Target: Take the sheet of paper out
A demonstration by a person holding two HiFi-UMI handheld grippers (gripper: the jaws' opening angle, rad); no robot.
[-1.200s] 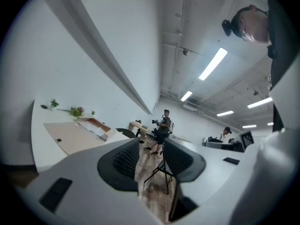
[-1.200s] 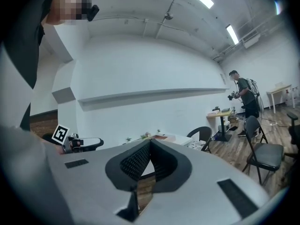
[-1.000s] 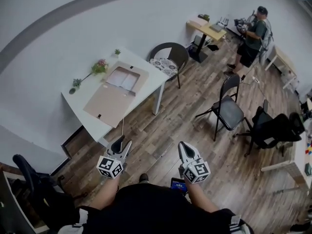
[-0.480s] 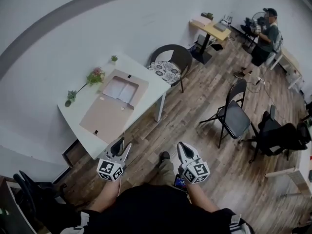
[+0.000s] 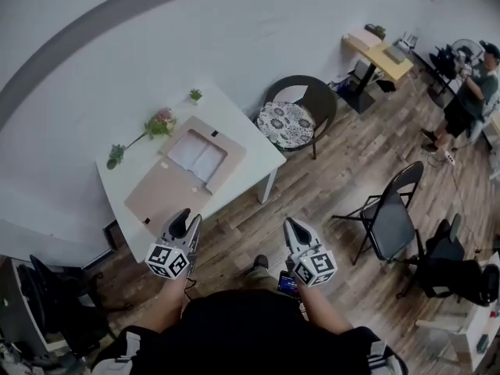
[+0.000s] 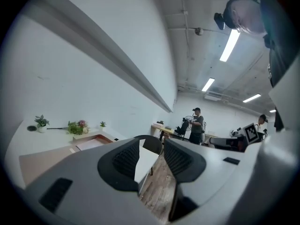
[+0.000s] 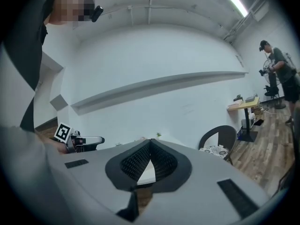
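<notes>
A white sheet of paper [image 5: 197, 155] lies inside an open brown cardboard folder [image 5: 160, 192] on the white table [image 5: 251, 143]. Both grippers are held over the wooden floor, short of the table's near edge. My left gripper [image 5: 187, 223] points at the table's front corner with its jaws a little apart and nothing between them. In the left gripper view the folder [image 6: 40, 161] and the paper [image 6: 89, 143] show to the left of the left gripper [image 6: 151, 142]. My right gripper [image 5: 291, 226] is shut and empty; the right gripper [image 7: 150, 142] has its pads meeting at the tips.
Small plants [image 5: 160, 121] stand along the table's wall side. A round wicker chair [image 5: 298, 119] is right of the table, a black folding chair [image 5: 391, 219] farther right. Another person [image 5: 471, 92] stands by a wooden desk [image 5: 383, 53]. A black office chair [image 5: 55, 295] sits at lower left.
The person has stepped closer to the table, so it now lies just ahead of the left gripper. Both grippers stay raised in front of the body, jaws unchanged.
</notes>
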